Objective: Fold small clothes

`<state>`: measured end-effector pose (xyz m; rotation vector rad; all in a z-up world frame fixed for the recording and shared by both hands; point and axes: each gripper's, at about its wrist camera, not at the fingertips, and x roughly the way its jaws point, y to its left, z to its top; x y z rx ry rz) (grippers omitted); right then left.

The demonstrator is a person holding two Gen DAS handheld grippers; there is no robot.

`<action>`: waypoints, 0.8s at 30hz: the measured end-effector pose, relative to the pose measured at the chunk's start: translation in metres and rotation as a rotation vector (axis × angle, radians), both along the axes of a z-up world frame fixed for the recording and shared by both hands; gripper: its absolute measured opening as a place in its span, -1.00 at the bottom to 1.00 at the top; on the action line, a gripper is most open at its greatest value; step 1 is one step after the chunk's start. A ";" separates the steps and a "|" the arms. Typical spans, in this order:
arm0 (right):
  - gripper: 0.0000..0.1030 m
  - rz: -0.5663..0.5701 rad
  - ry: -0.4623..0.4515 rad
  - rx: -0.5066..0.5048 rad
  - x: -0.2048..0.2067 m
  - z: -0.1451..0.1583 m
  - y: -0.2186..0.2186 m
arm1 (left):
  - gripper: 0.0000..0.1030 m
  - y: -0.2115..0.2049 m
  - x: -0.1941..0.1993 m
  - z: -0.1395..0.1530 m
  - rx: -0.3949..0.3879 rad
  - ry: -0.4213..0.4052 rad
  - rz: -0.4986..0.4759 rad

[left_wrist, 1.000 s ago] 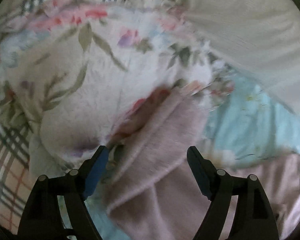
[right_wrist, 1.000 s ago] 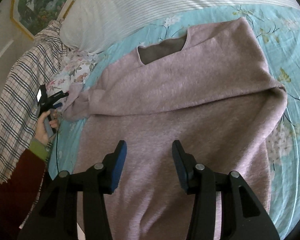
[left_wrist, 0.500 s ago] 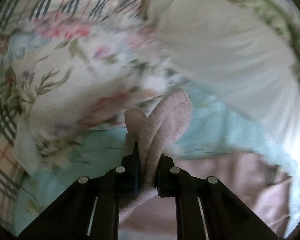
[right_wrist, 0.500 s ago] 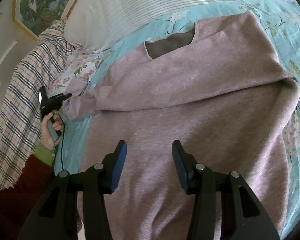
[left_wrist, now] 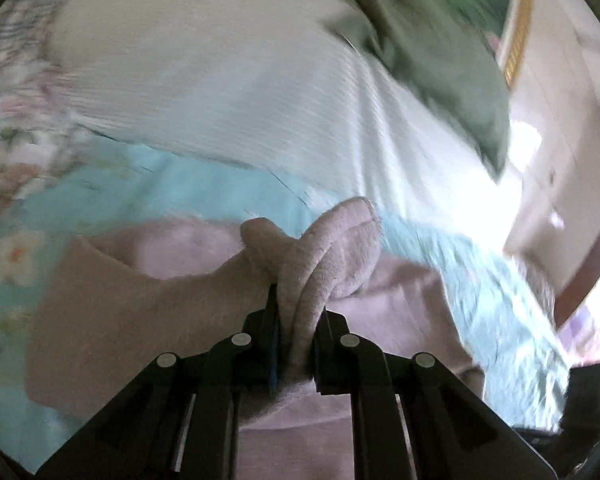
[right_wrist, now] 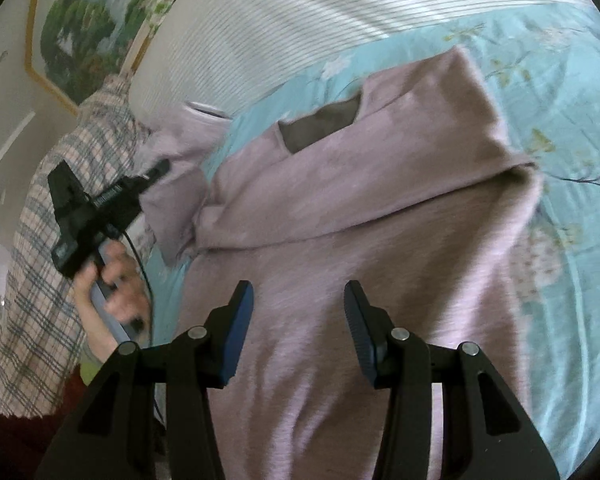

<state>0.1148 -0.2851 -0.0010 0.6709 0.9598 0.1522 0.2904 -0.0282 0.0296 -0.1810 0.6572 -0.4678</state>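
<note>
Two claws are at work over one mauve knit sweater (right_wrist: 340, 240), which lies flat on the floral turquoise bedsheet (right_wrist: 560, 92) with its neckline toward 12 o'clock and its hem running down to 6 o'clock in the right wrist view. The left claw (left_wrist: 296, 320) is clenched on the cuff end of the sweater's left sleeve (left_wrist: 332, 248), and the bunched cuff sticks out past the tips toward 12 o'clock. In the right wrist view that claw sits at 9 o'clock, held in a hand (right_wrist: 112, 292), with the sleeve stretching from it toward the shoulder seam. The right claw (right_wrist: 298, 320) is released, its pads standing apart above the lower body of the sweater with nothing between them.

What matters for the coming move, I judge, is that the sleeve's long axis runs across the bed from 9 o'clock toward the chest, so the left claw is the nearer one and should carry the cuff toward 3 o'clock, laying the sleeve over the torso. A white ribbed pillow (right_wrist: 300, 32) lies at 12 o'clock and a plaid blanket (right_wrist: 40, 280) at 9 o'clock, both clear of that path.
</note>
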 end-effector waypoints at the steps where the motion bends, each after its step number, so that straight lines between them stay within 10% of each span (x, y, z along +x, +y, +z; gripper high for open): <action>1: -0.06 -0.018 0.001 0.006 -0.001 -0.001 -0.007 | -0.77 -0.013 -0.001 -0.007 0.020 0.007 -0.013; 7: -0.06 -0.078 0.004 0.018 0.008 -0.008 -0.031 | -0.67 -0.068 0.012 -0.059 0.162 0.081 -0.043; 14: -0.05 -0.109 0.020 0.049 0.037 -0.012 -0.038 | 0.32 -0.061 -0.012 -0.081 0.208 0.134 -0.097; 24: 0.30 -0.118 0.090 0.229 0.092 -0.047 -0.008 | 0.41 0.053 -0.056 -0.066 0.191 0.077 0.176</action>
